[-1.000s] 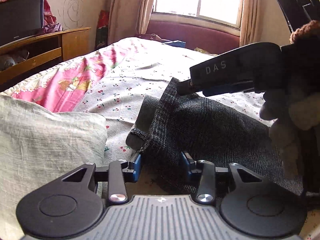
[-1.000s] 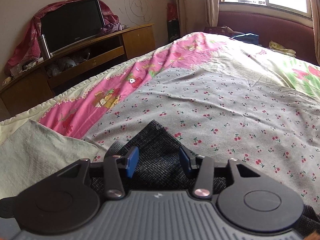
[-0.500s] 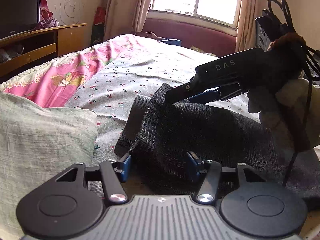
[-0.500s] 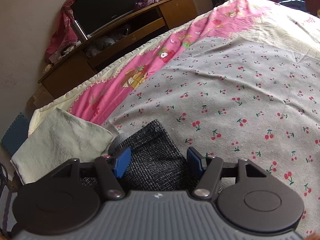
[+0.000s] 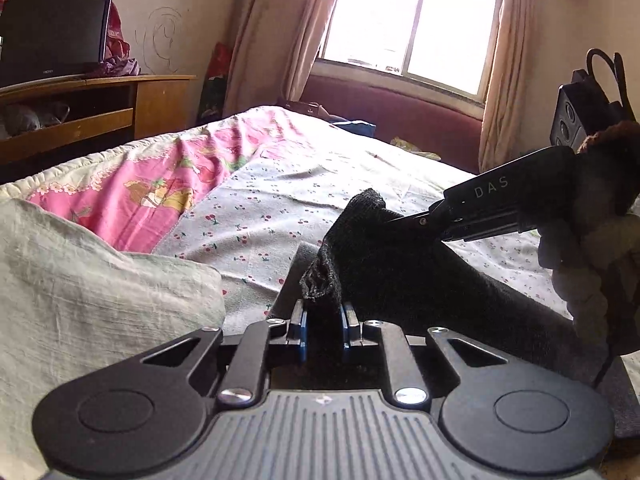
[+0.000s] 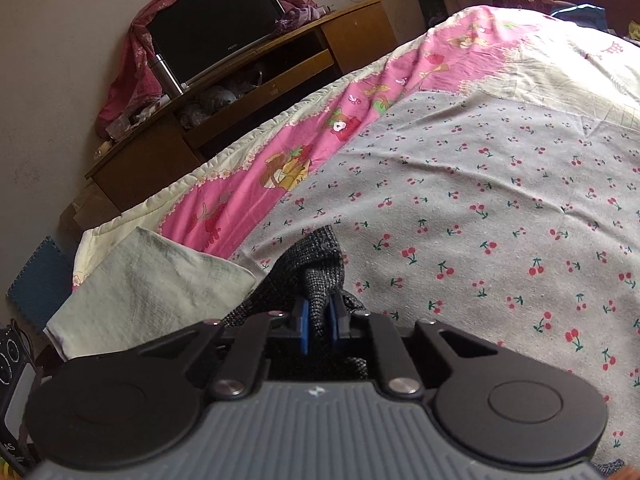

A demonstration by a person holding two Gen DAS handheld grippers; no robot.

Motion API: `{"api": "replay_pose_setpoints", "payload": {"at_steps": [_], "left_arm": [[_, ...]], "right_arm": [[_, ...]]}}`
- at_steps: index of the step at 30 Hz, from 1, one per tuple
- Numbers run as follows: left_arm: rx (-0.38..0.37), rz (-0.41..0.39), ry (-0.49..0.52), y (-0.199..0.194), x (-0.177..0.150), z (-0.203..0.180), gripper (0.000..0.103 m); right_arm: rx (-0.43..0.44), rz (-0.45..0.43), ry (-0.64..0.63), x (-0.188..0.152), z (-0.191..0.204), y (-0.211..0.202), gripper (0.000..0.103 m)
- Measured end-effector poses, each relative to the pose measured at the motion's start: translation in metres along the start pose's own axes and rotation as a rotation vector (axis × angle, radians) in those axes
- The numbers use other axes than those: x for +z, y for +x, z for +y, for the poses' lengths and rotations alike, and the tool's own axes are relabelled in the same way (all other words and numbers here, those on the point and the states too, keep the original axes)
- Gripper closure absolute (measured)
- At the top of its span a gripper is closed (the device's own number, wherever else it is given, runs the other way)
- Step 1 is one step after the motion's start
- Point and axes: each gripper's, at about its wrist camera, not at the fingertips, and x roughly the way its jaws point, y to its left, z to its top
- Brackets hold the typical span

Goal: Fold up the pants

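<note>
The dark grey knit pants (image 5: 400, 276) lie on the cherry-print bed sheet (image 5: 272, 216). My left gripper (image 5: 323, 326) is shut on the near corner of the pants and lifts it off the sheet. My right gripper (image 6: 319, 322) is shut on the other corner of the pants (image 6: 316, 264), bunching the fabric between its blue pads. In the left wrist view the right gripper (image 5: 404, 222) comes in from the right, pinching the raised far corner. The rest of the pants trails back to the right, partly hidden behind the grippers.
A pale green pillow (image 5: 80, 272) lies on the bed just left of the pants; it also shows in the right wrist view (image 6: 148, 280). A pink quilt (image 5: 160, 184) covers the bed's left side. A wooden TV stand (image 6: 240, 92) stands beyond the bed's left edge.
Both grippers have closed from open onto the pants' edge corners. The fabric has been raised off the sheet and bunched between the pads.
</note>
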Motion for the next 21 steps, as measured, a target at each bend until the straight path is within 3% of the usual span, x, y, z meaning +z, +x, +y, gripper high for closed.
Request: {"api": "replay_pose_setpoints", "payload": {"at_steps": [2, 4, 5, 7, 8, 12, 14, 16, 21], "left_arm": [[0.013, -0.002, 0.008, 0.000, 0.003, 0.003, 0.073], [0.022, 0.070, 0.013, 0.015, 0.000, 0.008, 0.072], [0.036, 0.114, 0.013, 0.026, -0.007, 0.010, 0.071], [0.058, 0.125, 0.038, 0.030, -0.012, 0.009, 0.067], [0.065, 0.111, 0.050, 0.027, -0.010, 0.007, 0.066], [0.111, 0.048, 0.114, 0.009, -0.004, 0.002, 0.063], [0.100, 0.035, 0.115, 0.003, -0.001, 0.007, 0.059], [0.073, 0.059, 0.091, 0.006, 0.003, 0.015, 0.049], [0.003, 0.156, 0.109, 0.040, 0.015, 0.016, 0.048]], "right_arm": [[0.024, -0.031, 0.016, 0.005, 0.000, -0.001, 0.092], [-0.002, -0.002, -0.004, 0.006, 0.002, 0.015, 0.090], [-0.034, 0.015, -0.014, 0.004, 0.001, 0.023, 0.080], [-0.118, 0.030, -0.011, -0.006, -0.005, 0.038, 0.061], [-0.142, 0.027, 0.003, -0.008, -0.006, 0.038, 0.061], [-0.123, -0.099, 0.078, -0.021, -0.008, -0.020, 0.061], [-0.150, -0.135, 0.105, -0.036, -0.014, -0.056, 0.061], [-0.222, -0.155, 0.184, -0.061, -0.030, -0.101, 0.061], [-0.430, -0.182, 0.402, -0.136, -0.067, -0.184, 0.058]]}}
